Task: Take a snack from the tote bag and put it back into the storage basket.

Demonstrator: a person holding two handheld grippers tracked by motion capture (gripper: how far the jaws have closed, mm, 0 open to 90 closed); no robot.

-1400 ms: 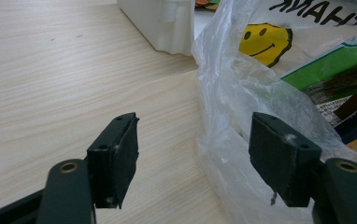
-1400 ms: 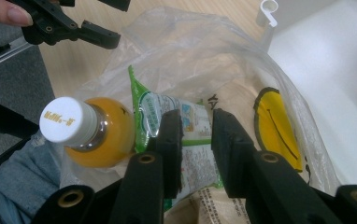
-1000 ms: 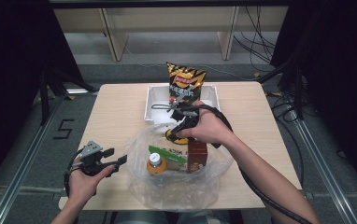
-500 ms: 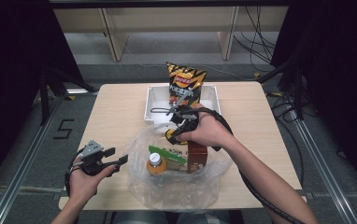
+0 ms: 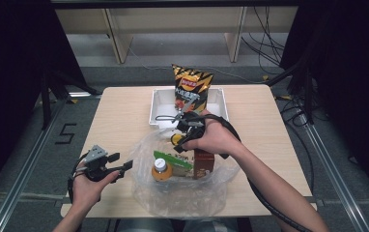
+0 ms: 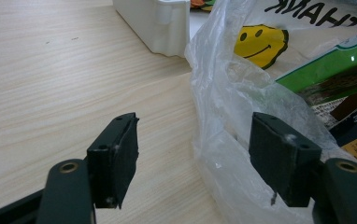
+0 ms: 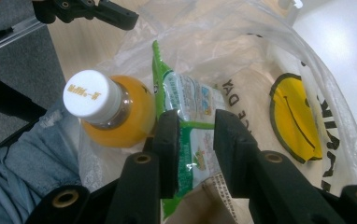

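Plastic bag (image 5: 182,193), clear and printed with a yellow smiley, lies open on the bench (image 5: 120,121) at the near edge. Inside the bag stand an orange juice bottle (image 5: 161,169) with a white cap, a green snack packet (image 5: 175,159) just beside the bottle, and a brown carton (image 5: 203,162) on the far side of the packet from the bottle.

Right tool (image 7: 191,140) reaches down into the bag mouth. Its jaws stand narrow on either side of the green snack packet's upper edge; whether the pads press on the packet cannot be told. The bottle sits just beside this tool, touching or nearly touching the packet.

Left tool (image 6: 193,154) hovers low over the bench at the bag's left side. Its jaws stand wide, with a fold of the bag's film between them and no pad pressing on it.

White tray (image 5: 161,104) sits on the bench just beyond the bag. A chip bag (image 5: 191,87), black and yellow, stands upright in the tray.
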